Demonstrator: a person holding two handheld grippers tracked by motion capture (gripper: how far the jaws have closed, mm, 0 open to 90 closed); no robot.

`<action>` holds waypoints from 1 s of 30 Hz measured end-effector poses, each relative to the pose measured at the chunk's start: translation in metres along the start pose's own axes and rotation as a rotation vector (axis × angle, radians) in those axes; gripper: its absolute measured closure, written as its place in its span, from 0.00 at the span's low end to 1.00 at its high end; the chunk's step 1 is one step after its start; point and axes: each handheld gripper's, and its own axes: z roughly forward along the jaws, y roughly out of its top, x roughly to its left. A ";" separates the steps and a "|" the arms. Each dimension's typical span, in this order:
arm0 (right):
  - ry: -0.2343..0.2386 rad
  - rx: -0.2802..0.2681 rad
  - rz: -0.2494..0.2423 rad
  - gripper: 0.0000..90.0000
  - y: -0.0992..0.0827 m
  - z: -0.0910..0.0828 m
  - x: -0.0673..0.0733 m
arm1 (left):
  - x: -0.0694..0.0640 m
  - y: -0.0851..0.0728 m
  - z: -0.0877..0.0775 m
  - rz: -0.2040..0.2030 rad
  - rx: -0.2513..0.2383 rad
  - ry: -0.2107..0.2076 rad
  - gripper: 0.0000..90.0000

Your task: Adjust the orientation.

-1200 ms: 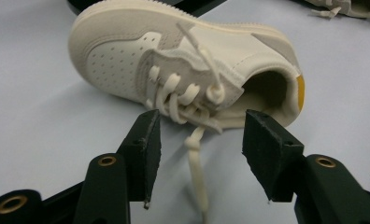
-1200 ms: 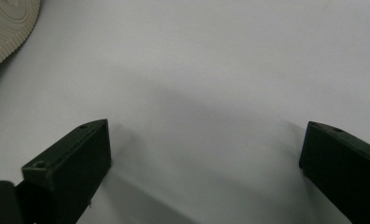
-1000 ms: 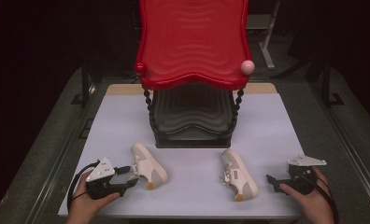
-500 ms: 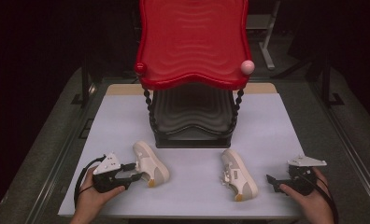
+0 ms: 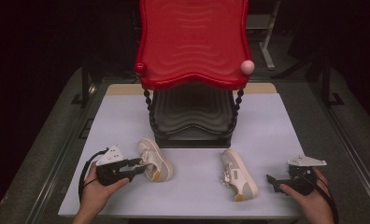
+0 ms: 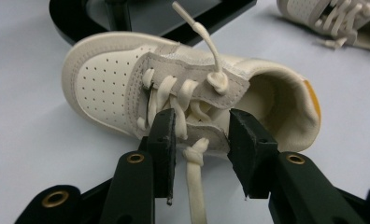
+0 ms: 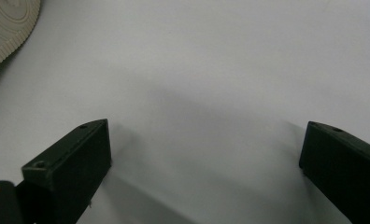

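Now left gripper point(image 6: 199, 135) jaws have just been closing astride the near sneaker's point(image 6: 188, 88) laced flank, not yet pinching, presumably for lifting; right gripper point(image 7: 204, 154) rests wide, nothing between.

left gripper point(image 5: 137, 167) advanced to the left shoe point(image 5: 155, 159), jaws closing around its laces, seemingly not yet pinching

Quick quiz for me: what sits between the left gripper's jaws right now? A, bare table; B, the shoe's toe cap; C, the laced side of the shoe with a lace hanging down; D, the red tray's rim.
C: in the left gripper view the left gripper has its jaws, which have just been closing, on either side of the laced flank of the near shoe, with a knotted lace hanging between them.
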 end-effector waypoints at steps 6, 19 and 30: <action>0.000 0.000 0.000 0.02 0.000 0.000 0.000 | -0.001 0.007 0.004 0.001 -0.012 0.007 0.70; 0.000 -0.001 0.000 0.02 0.000 0.000 0.000 | -0.034 0.024 0.000 0.086 -0.071 -0.126 0.70; 0.000 0.000 0.000 0.02 0.000 0.000 0.000 | -0.034 0.014 0.018 0.053 0.001 -0.176 0.87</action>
